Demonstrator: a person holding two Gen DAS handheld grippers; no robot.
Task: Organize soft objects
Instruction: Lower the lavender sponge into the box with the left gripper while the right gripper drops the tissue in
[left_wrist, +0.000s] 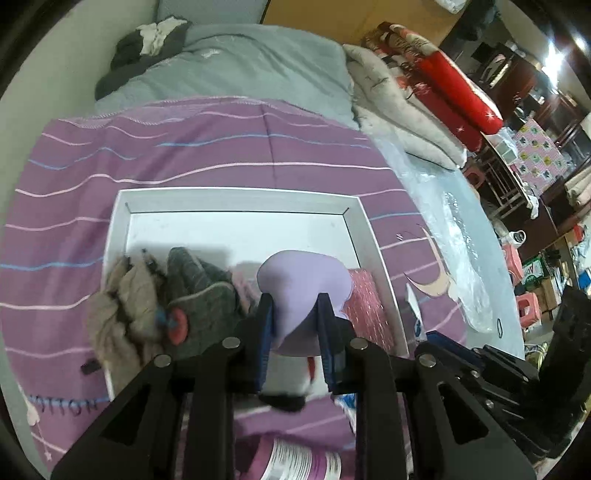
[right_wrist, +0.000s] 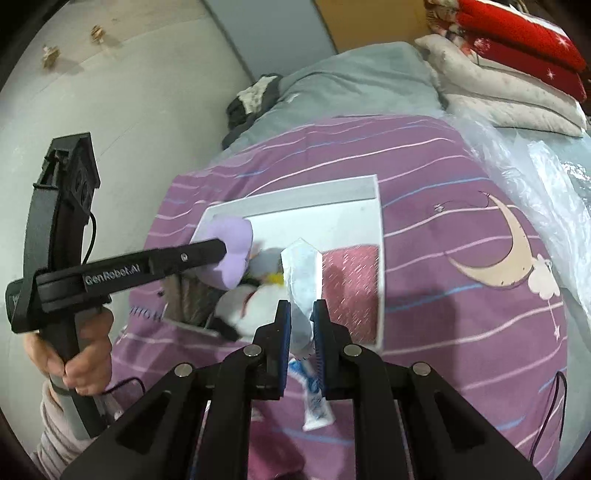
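Observation:
My left gripper (left_wrist: 295, 301) is shut on a lilac plush cushion (left_wrist: 304, 275) and holds it over a white box (left_wrist: 236, 199) on the purple striped bedspread. In the box lie a beige cloth (left_wrist: 122, 306), a grey knitted piece with a red pom (left_wrist: 199, 291) and a pink sparkly item (left_wrist: 365, 310). The right wrist view shows my right gripper (right_wrist: 302, 306) shut on a white and light-blue plastic packet (right_wrist: 301, 273), held upright above the box's near edge (right_wrist: 295, 197). A white plush toy (right_wrist: 255, 302) lies in the box just left of it. The left gripper (right_wrist: 226, 254) with the lilac cushion (right_wrist: 231, 230) is over the box's left end.
A hand (right_wrist: 85, 362) grips the left tool's handle. A grey duvet (left_wrist: 240, 62) covers the bed's far part, with folded red and white quilts (left_wrist: 454, 85) to the right. Clear plastic bags (left_wrist: 454, 240) lie along the bed's right side. A pink labelled container (left_wrist: 295, 461) lies near me, and a black cable (right_wrist: 550, 417) at the right.

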